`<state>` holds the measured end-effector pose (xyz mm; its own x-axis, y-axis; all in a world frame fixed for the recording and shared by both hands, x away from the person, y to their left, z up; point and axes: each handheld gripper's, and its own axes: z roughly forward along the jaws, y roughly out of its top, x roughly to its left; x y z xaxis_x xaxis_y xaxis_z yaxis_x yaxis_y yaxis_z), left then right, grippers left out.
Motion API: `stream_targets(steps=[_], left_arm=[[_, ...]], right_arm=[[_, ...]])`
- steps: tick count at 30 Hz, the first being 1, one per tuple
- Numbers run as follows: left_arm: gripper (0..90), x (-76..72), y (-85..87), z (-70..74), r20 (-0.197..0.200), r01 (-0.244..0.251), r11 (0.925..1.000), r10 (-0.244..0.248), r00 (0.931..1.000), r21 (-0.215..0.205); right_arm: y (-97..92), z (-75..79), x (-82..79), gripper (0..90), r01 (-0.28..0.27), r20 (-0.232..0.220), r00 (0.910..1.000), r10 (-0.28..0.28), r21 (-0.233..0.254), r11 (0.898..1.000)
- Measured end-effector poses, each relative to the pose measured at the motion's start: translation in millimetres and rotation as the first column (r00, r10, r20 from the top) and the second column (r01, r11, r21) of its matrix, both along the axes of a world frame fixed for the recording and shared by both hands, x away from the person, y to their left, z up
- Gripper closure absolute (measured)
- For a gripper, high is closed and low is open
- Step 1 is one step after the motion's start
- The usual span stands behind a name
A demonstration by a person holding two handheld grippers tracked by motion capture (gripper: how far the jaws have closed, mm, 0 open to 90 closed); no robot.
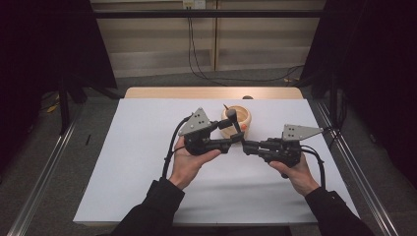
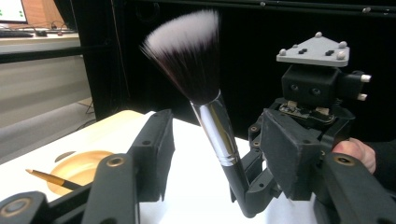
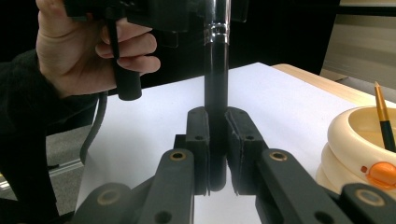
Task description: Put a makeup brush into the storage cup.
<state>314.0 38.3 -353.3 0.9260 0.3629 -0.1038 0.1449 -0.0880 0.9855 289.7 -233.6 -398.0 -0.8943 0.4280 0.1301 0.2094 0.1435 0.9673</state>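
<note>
Makeup brush [image 2: 212, 116] stands upright over the middle of the white table [image 1: 147, 172], bristles up, its black handle clamped low in my right gripper [image 3: 217, 154], jaws tight on it. My left gripper [image 2: 212, 154] is about half open, jaws either side of the silver collar, not pressing yet. I'd close the left squarely on the collar before the right lets go, keeping the brush vertical. Just beyond, on the far side, sits the wooden holder [image 1: 241, 120] with a thin pencil [image 3: 384, 121] leaning inside; both grippers crowd close, cables trailing, so jaws could knock
</note>
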Motion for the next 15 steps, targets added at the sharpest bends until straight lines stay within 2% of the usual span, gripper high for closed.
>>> stream_targets(steps=[3, 5, 8, 11, 15], left_arm=[[55.2, -0.5, 0.5, -2.8, 0.0, -0.003, 1.0, 0.003, 1.0, -0.004], [56.4, 0.1, 0.3, -3.5, 0.004, -0.004, 0.9999, 0.004, 1.0, 0.009], [57.4, 0.9, -0.4, -3.2, -0.013, -0.001, 0.9997, 0.001, 0.9999, -0.022], [59.4, 1.4, 1.7, -2.7, -0.012, 0.003, 0.9997, -0.003, 0.9999, -0.022], [59.1, 2.1, 3.3, -1.3, -0.027, 0.009, 0.9988, -0.01, 0.9996, -0.049]], right_arm=[[-0.4, 0.5, -0.4, 80.4, -0.009, 0.003, 1.0, 0.009, -0.002, 1.0], [-0.5, 0.3, -0.5, 80.4, -0.014, 0.003, 0.9999, 0.014, 0.0, 1.0], [0.0, -0.3, -0.2, 80.4, -0.015, 0.001, 0.9999, 0.015, -0.003, 1.0], [0.6, -1.3, 0.0, 80.3, -0.016, 0.0, 0.9999, 0.016, -0.009, 1.0], [1.9, -2.0, -0.1, 80.3, -0.017, 0.003, 0.9999, 0.017, -0.017, 1.0]])
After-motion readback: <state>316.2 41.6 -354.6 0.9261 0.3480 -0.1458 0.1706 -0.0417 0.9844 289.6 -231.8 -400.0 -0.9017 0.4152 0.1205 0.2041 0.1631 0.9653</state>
